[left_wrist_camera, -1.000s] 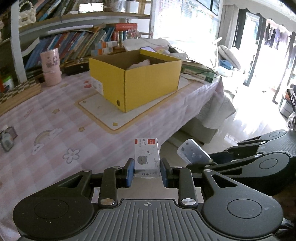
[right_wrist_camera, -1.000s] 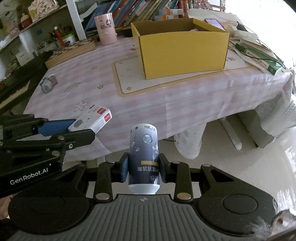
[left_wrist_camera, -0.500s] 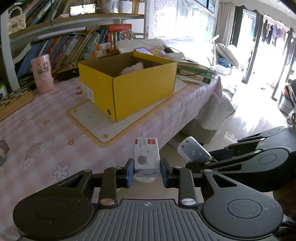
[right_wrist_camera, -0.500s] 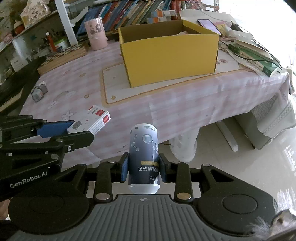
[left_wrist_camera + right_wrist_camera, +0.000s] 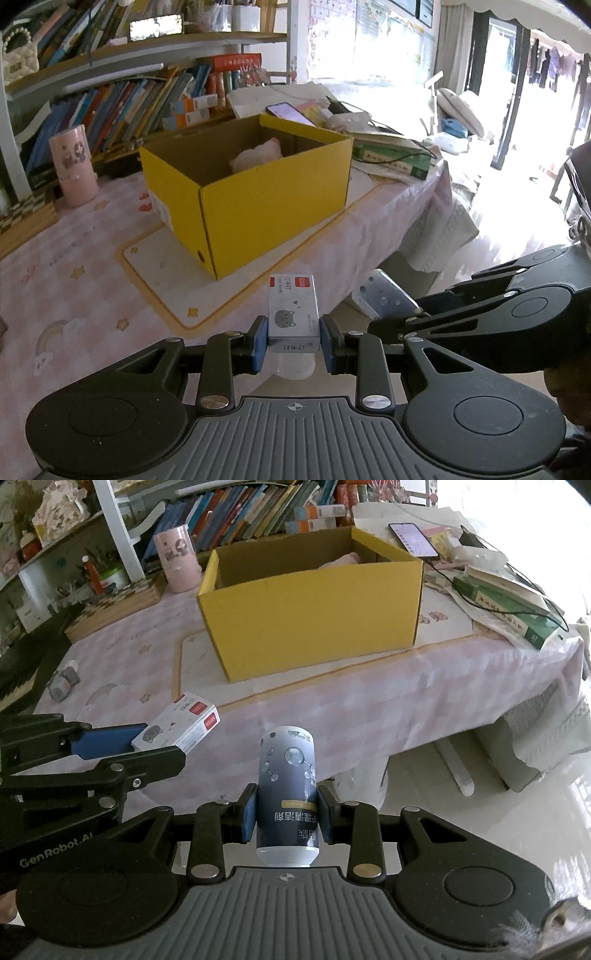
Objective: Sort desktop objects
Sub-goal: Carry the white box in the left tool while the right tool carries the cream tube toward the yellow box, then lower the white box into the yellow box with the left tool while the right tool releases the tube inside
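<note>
My left gripper (image 5: pixel 294 345) is shut on a small white staple box (image 5: pixel 293 311) with a red label and holds it in the air above the table's front edge; the box also shows in the right wrist view (image 5: pixel 177 726). My right gripper (image 5: pixel 286 819) is shut on a dark blue can (image 5: pixel 288 788) and holds it in front of the table, to the right of the left gripper (image 5: pixel 110 746). An open yellow cardboard box (image 5: pixel 251 192) stands on a mat on the table; it also shows in the right wrist view (image 5: pixel 314 609). A pale pink object (image 5: pixel 258 155) lies inside it.
The table has a pink patterned cloth (image 5: pixel 74 266). A pink cup (image 5: pixel 74 166) stands at the back left. Books and a phone (image 5: pixel 410 539) lie at the back right. A small grey object (image 5: pixel 62 683) lies at the left. Bookshelves stand behind.
Both grippers have moved forward toward the table and the yellow box, which now looks larger and nearer. Both keep hold of their objects.
</note>
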`<state>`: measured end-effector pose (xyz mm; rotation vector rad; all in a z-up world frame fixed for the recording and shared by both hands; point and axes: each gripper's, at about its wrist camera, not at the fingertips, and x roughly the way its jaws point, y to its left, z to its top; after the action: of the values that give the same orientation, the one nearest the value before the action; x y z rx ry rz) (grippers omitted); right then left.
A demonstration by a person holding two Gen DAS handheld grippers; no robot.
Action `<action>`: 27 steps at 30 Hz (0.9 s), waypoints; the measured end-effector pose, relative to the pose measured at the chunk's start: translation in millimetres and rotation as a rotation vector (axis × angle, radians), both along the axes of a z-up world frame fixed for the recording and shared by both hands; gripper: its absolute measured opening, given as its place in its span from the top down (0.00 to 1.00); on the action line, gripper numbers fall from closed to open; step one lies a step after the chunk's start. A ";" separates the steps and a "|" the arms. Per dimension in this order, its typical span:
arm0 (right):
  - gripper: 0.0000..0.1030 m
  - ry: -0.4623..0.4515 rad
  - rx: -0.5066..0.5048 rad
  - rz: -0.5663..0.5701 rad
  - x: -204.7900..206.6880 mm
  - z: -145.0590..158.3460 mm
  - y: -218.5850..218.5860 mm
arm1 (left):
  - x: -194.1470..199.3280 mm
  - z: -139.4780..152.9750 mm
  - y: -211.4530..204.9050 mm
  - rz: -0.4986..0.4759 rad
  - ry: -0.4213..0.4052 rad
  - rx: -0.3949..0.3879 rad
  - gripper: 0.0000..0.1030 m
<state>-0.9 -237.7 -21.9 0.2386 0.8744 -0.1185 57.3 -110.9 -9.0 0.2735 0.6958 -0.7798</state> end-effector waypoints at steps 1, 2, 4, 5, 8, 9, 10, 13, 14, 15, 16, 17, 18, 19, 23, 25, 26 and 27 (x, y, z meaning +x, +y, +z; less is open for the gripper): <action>0.70 -0.003 0.001 0.004 2.3 0.6 -4.6 | 1.5 0.8 -3.2 0.006 -0.004 0.000 0.73; 0.70 -0.006 0.001 0.007 4.4 1.4 -8.7 | 3.1 1.7 -6.5 0.013 -0.009 -0.001 0.73; 0.70 -0.015 0.002 0.013 9.4 3.7 -18.1 | 6.7 3.8 -12.6 0.025 -0.015 -0.004 0.73; 0.70 -0.022 0.001 0.015 11.0 4.8 -21.4 | 8.6 5.1 -16.2 0.032 -0.019 -0.007 0.73; 0.70 -0.055 0.000 0.018 18.4 12.1 -36.1 | 13.0 11.2 -27.3 0.048 -0.044 -0.017 0.73; 0.70 -0.070 0.002 0.017 21.4 15.6 -42.6 | 14.9 14.2 -31.5 0.054 -0.054 -0.025 0.73; 0.70 -0.081 0.005 0.015 24.1 18.9 -48.2 | 16.2 16.7 -34.8 0.060 -0.061 -0.032 0.73; 0.70 -0.120 0.011 0.015 33.0 31.4 -66.4 | 23.2 25.3 -46.1 0.081 -0.083 -0.057 0.73; 0.70 -0.132 0.008 0.019 36.2 35.7 -71.8 | 25.7 27.9 -49.8 0.088 -0.089 -0.063 0.73; 0.70 -0.147 0.005 0.025 40.3 40.9 -78.5 | 28.7 30.6 -54.1 0.098 -0.098 -0.070 0.73; 0.70 -0.158 0.005 0.030 43.8 45.1 -84.2 | 31.9 33.2 -57.5 0.108 -0.104 -0.076 0.73; 0.71 -0.170 0.004 0.035 47.8 49.2 -90.0 | 35.5 35.6 -60.9 0.120 -0.109 -0.083 0.73; 0.71 -0.185 0.000 0.043 52.7 54.4 -97.0 | 39.7 38.4 -64.9 0.133 -0.114 -0.091 0.73; 0.71 -0.197 -0.002 0.049 57.3 58.2 -102.2 | 44.3 41.3 -68.3 0.146 -0.119 -0.097 0.73; 0.71 -0.245 -0.009 0.081 78.6 73.5 -120.0 | 61.9 50.2 -79.8 0.184 -0.142 -0.108 0.73; 0.70 -0.265 -0.014 0.103 91.3 79.2 -126.2 | 72.5 52.6 -86.7 0.208 -0.155 -0.109 0.73; 0.70 -0.273 -0.018 0.115 96.9 81.5 -128.7 | 78.9 53.2 -90.3 0.223 -0.161 -0.110 0.73; 0.70 -0.281 -0.026 0.130 104.3 84.2 -130.9 | 83.9 53.1 -93.3 0.234 -0.165 -0.110 0.73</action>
<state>103.5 -368.6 62.2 0.1684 0.6063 0.0246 141.2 -204.2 44.1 0.1508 0.5161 -0.5624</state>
